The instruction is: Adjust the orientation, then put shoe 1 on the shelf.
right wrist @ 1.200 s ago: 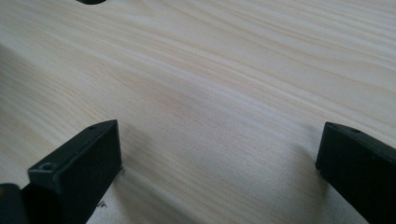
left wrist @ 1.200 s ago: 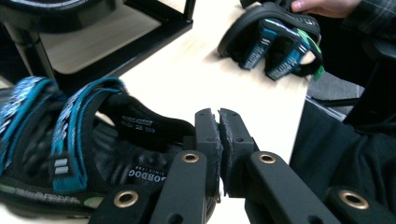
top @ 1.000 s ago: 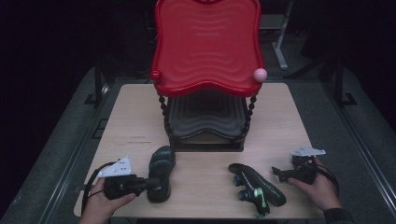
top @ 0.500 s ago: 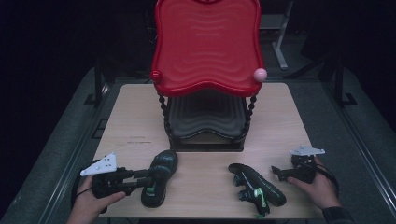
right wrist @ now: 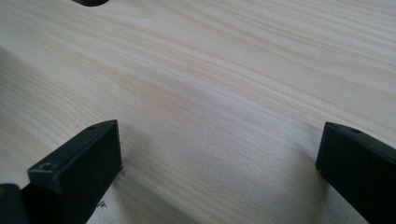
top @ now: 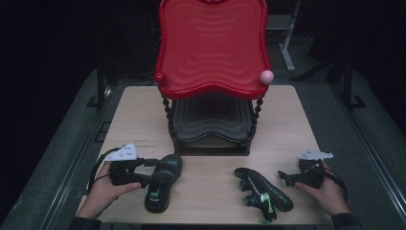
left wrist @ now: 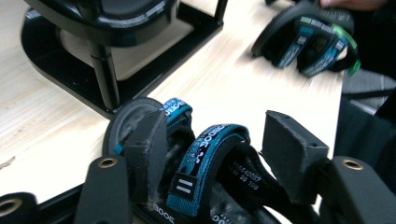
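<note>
My left tool [top: 149, 171] has just been opening, its jaws wide around the black teal-strapped sandal [top: 162, 188] lying near-left on the pale wooden counter [top: 210, 191]; my right tool [top: 285, 177] gapes empty; both sandals, I judge, remain unshelved.

I see a black sandal [left wrist: 205, 186] with teal printed straps, a second black sandal [top: 263, 194] with green accents, a rippled red tray [top: 213, 48], and a pale woodgrain table [right wrist: 210, 93].
</note>
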### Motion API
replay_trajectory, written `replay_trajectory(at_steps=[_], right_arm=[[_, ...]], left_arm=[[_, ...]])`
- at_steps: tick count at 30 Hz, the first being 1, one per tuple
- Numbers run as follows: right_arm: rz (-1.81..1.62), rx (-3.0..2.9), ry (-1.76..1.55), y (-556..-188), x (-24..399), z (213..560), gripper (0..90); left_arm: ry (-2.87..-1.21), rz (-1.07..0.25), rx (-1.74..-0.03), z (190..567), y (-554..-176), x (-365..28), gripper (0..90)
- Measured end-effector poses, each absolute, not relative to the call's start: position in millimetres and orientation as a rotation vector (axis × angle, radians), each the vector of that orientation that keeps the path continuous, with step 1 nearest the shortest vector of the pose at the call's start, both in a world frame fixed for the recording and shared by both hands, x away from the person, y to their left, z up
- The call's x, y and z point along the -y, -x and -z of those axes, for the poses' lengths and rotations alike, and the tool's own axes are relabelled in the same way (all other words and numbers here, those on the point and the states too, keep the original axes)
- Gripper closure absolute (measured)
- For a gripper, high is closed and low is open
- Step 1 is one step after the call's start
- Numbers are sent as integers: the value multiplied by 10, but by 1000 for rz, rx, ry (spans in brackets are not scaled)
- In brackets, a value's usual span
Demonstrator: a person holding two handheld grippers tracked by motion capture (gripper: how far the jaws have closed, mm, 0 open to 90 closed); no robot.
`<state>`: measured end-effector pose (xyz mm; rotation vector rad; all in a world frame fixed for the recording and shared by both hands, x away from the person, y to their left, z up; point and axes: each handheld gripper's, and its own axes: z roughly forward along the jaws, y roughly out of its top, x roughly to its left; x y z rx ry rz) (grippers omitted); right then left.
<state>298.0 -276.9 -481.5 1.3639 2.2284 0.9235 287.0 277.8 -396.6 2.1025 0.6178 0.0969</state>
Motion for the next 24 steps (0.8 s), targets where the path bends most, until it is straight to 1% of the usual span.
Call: replay_trajectory(at_steps=[5,9,14,15,17,18,21,24], right_arm=[[-924,-2229,-1363,-2980,2769,4815,0],[-924,-2229,-1362,-2979,2769,4815,0],[-926,-2230,-1361,-2972,2769,4816,0],[-926,-2231,-1360,-2971,2770,4816,0],[-925,-2231,-1362,-2968,2770,4815,0],[-925,-2231,-1362,-2968,2770,4815,0],[-925,-2230,-1361,-2968,2770,4815,0],[-924,-2231,-1362,-2967,2770,4815,0]], left_arm=[[-2136,-84,-620,4066,-2899,-2735,385],[-2155,-59,-610,4156,-2931,-2737,419],[-2141,-20,-606,4241,-2953,-2754,488],[-2140,-24,-605,4244,-2958,-2757,488],[-2144,-38,-615,4256,-2971,-2772,564],[-2144,-38,-615,4256,-2971,-2772,583],[-2136,-39,-620,4266,-2972,-2780,604],[-2124,-41,-623,4266,-2967,-2787,651]])
